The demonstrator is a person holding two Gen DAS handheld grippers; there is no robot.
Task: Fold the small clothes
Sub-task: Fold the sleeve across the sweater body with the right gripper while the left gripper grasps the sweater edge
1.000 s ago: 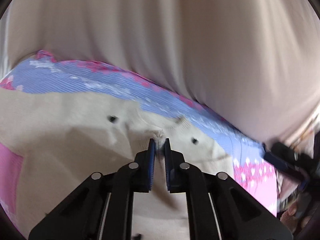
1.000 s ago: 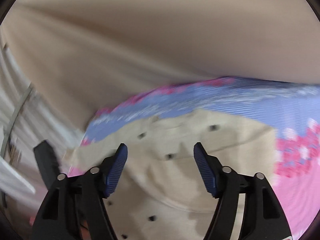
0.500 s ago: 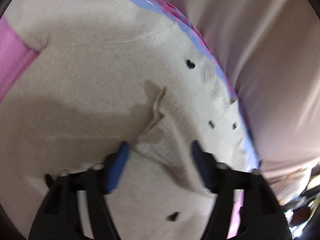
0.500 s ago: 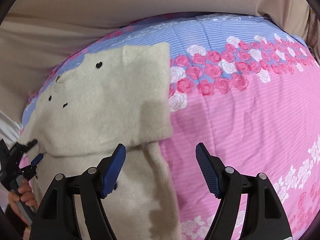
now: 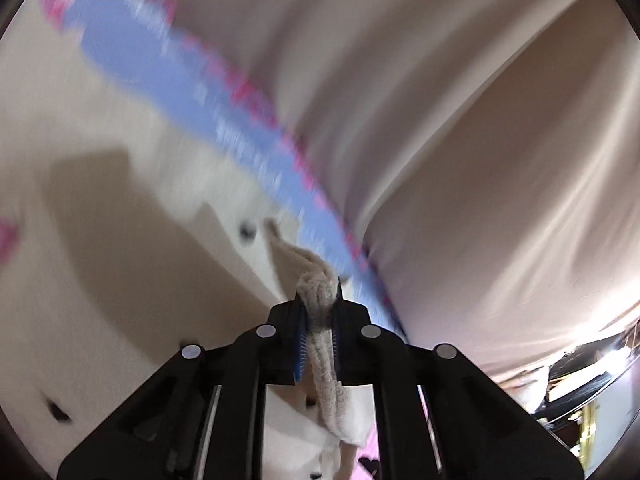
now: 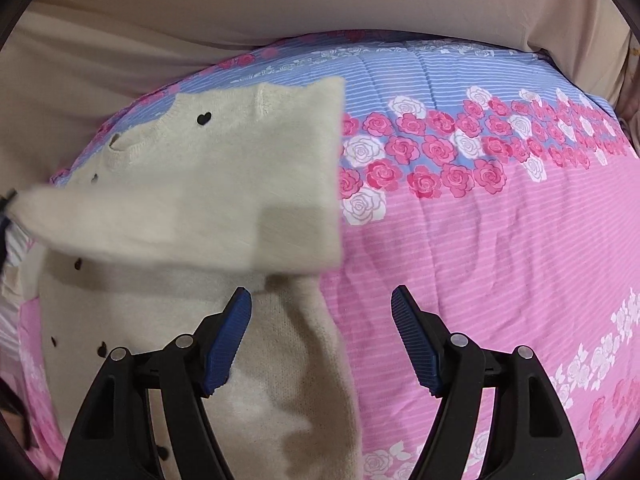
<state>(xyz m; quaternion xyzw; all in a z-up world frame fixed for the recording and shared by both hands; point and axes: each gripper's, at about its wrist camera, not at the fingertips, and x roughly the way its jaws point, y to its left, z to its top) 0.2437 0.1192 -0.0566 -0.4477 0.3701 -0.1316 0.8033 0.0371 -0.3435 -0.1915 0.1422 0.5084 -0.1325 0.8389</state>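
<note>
A cream knitted sweater (image 6: 208,184) with small black hearts lies on the floral bedspread (image 6: 460,232). One sleeve is stretched out to the left edge of the right wrist view, lifted off the body of the sweater. In the left wrist view my left gripper (image 5: 318,312) is shut on a bunched fold of the cream sweater (image 5: 316,288). My right gripper (image 6: 320,312) hovers open above the sweater's lower right edge, with nothing between its blue pads (image 6: 228,344).
The bedspread is pink with white stripes in front and blue with pink and white roses (image 6: 432,148) further back. A beige sheet or curtain (image 6: 280,0) rises behind the bed. Dark clutter (image 5: 580,392) shows at the far right of the left wrist view.
My left gripper opened over a raised fold of the sweater, then shut on it and pulled it sideways. My right gripper dropped toward the bed, staying open.
</note>
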